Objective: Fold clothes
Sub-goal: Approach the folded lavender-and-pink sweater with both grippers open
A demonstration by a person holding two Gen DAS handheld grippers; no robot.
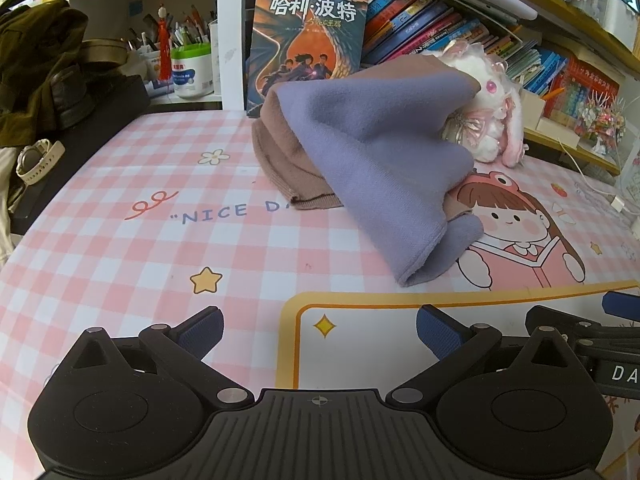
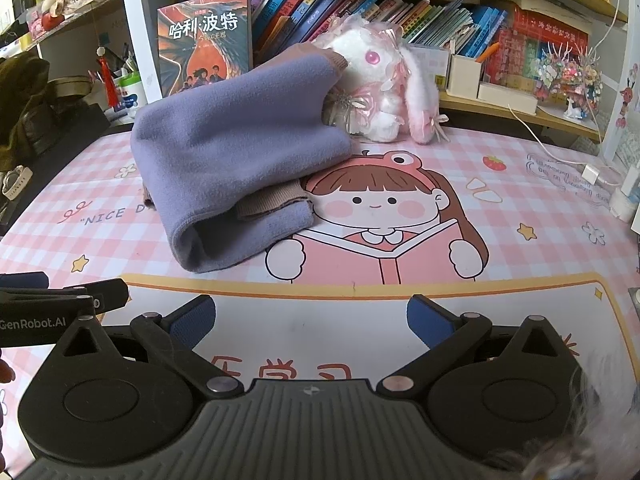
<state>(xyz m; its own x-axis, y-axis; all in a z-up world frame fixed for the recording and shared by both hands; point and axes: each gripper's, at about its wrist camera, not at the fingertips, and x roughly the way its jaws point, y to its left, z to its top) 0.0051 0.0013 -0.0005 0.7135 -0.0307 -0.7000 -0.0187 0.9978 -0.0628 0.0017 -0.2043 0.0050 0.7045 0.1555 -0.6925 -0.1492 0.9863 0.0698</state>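
A: Where is the garment?

B: The purple-and-brown garment lies in a loose heap toward the back of the bench, on the pink checked mat. Its far end leans up against the white plush rabbit and just in front of the upright book. The near end sags open like a tube, with a brown ribbed hem poking out underneath.

A: Why would it sit like that?

B: Judging by the shape, it is bunched rather than laid flat, so the folding looks barely under way or needs a fresh start. The part propped on the rabbit would probably have to be pulled forward and spread first.

A: And the two grippers?

B: The left gripper hangs low over the front of the mat, well short of the garment. Its blue fingers are spread wide with nothing between them. The right gripper sits just beside it, likewise back from the cloth, its fingers wide apart and touching nothing.

A: So neither holds cloth?

B: Neither. Both seem poised for a reach toward the near open end.
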